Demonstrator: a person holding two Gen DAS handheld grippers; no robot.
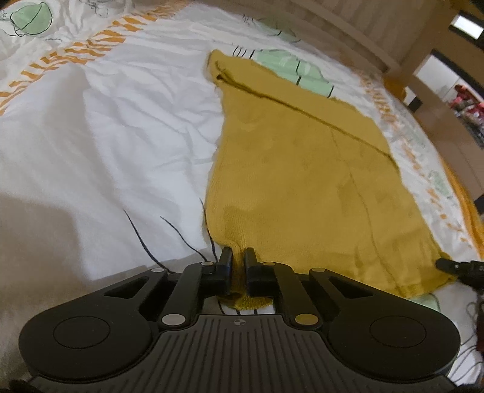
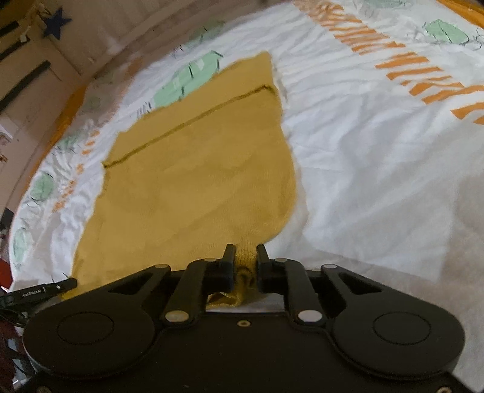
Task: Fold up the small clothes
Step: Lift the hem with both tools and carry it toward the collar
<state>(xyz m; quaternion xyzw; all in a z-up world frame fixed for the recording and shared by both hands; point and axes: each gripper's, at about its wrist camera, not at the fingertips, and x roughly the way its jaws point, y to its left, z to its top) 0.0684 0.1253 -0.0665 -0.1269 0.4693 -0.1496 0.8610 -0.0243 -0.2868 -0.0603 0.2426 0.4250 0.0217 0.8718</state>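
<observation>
A mustard-yellow knitted garment (image 1: 302, 169) lies spread flat on a white bedsheet, with a dark seam line running across it. My left gripper (image 1: 238, 255) is shut on the garment's near left corner, yellow knit bunched between its pads. My right gripper (image 2: 245, 252) is shut on the near right corner of the same garment (image 2: 193, 169), cloth pinched between its fingers. The tip of the right gripper (image 1: 453, 266) shows at the right edge in the left wrist view. The left gripper's tip (image 2: 54, 287) shows at the lower left in the right wrist view.
The bedsheet (image 1: 121, 136) is white and wrinkled, with orange stripes and green printed shapes. A wooden bed frame (image 1: 393, 45) runs behind the garment. Dark thin threads (image 1: 181, 235) lie on the sheet by the left gripper. A wall with a blue star (image 2: 56, 24) is at the far left.
</observation>
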